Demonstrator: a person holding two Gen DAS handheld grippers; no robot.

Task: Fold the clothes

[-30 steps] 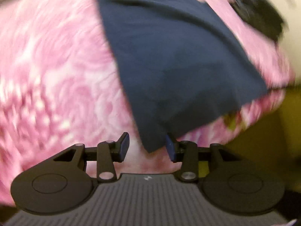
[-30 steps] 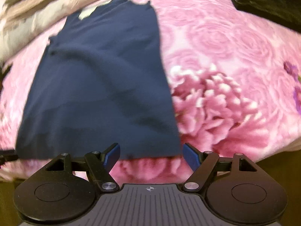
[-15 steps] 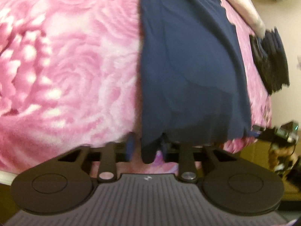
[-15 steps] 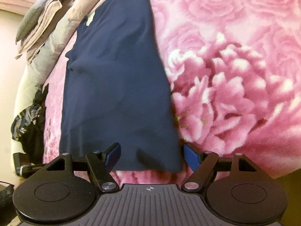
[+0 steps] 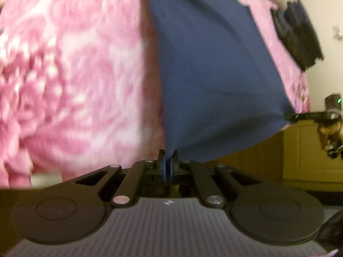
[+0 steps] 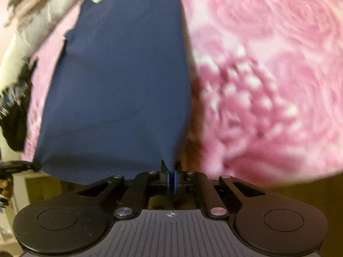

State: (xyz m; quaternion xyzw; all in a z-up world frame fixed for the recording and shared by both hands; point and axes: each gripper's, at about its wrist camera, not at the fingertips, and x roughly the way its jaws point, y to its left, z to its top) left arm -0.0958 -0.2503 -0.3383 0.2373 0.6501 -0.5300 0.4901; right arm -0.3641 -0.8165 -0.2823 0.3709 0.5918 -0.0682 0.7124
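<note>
Navy garment (image 5: 210, 68) on pink floral blanket (image 5: 70, 68), left claw (image 5: 168, 165) and right claw (image 6: 171, 177) each pinching a hem corner

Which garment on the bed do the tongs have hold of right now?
The navy shirt, spread flat on the pink blanket. Both tongs, left and right, pinch its near hem corners. The black clothes and pale heap lie untouched.

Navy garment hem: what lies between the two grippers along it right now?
Only the navy garment itself. In the right wrist view its hem runs unbroken from the right gripper to the left gripper.
</note>
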